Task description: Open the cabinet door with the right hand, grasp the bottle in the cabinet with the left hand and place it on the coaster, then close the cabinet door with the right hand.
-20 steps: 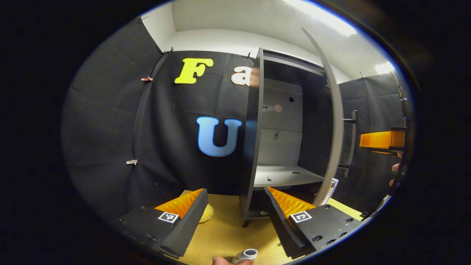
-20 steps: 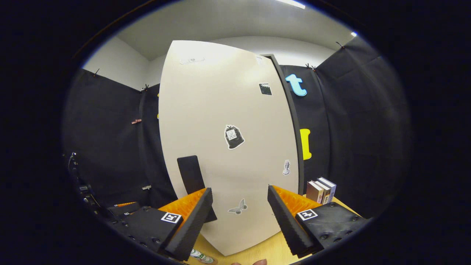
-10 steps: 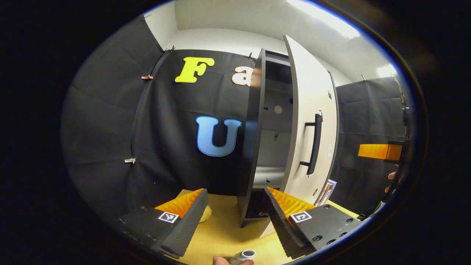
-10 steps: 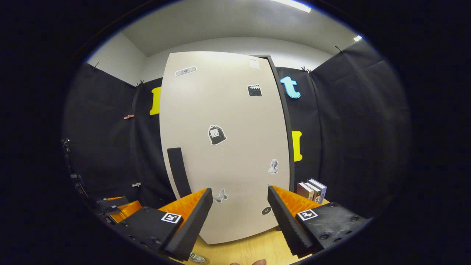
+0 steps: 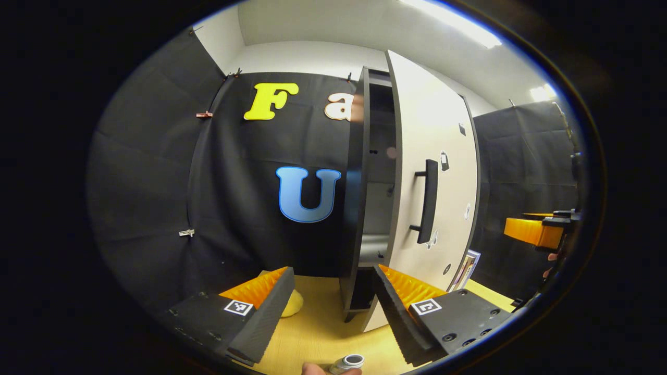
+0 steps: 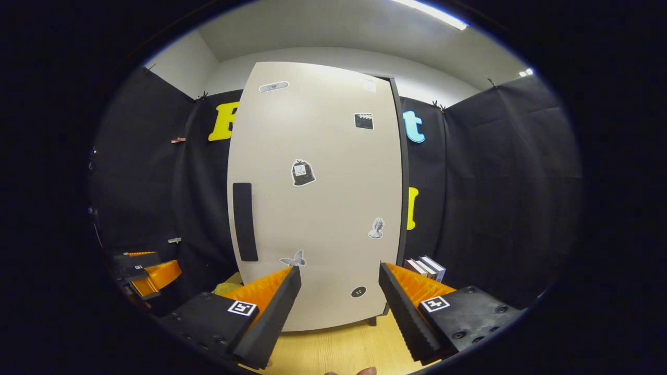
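Bottle (image 5: 348,362): seen at the bottom edge of the left gripper view, just below and between the left tongs (image 5: 329,291), its open top up; the coaster under it can't be made out. Left tongs are spread, nothing pinched, so the bottle is judged released. Cabinet door (image 6: 318,198) is nearly shut; in the left gripper view a narrow gap is left along the handle (image 5: 427,200) side, w/ dark cabinet interior behind. Right tongs (image 6: 338,294) are spread and empty, facing the door's front w/o touching it; probably held so for a last push. Books (image 6: 424,266) are seen beyond the right tongs' right finger, beside the cabinet on the bench (image 6: 338,354).
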A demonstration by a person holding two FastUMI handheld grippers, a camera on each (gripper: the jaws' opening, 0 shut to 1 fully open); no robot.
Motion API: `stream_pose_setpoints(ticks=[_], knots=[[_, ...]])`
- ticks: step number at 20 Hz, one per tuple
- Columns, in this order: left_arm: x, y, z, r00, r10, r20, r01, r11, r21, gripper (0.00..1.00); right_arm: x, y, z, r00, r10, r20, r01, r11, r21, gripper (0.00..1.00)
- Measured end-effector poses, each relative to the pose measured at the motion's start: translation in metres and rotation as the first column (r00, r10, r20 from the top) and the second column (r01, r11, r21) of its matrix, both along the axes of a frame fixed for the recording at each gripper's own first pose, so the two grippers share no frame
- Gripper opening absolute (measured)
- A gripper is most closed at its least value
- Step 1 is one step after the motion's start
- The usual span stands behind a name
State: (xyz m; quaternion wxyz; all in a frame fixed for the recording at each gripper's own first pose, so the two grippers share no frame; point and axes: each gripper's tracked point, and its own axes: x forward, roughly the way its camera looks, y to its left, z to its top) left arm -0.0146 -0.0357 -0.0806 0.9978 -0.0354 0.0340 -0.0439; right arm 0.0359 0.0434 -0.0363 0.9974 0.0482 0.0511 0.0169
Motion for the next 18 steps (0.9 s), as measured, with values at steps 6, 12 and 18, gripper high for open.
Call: stream_pose_setpoints(ticks=[6, 12, 18], knots=[[0.001, 0.005, 0.0, 1.0, 0.026, -0.005, -0.026, 0.999, 0.039, 0.94, -0.004, -0.001, -0.012, 1.0, 0.001, -0.02, -0.001, 1.0, 0.008, 0.98], [0.002, 0.006, 0.003, 1.0, 0.029, -0.001, -0.029, 0.998, 0.053, 0.94, -0.006, -0.002, -0.018, 1.0, -0.003, -0.02, 0.003, 1.0, -0.006, 0.98], [0.003, 0.002, 0.001, 1.0, 0.019, -0.005, -0.018, 0.999, 0.049, 0.94, -0.007, -0.002, -0.018, 1.0, 0.003, -0.013, -0.003, 1.0, -0.011, 0.98]])
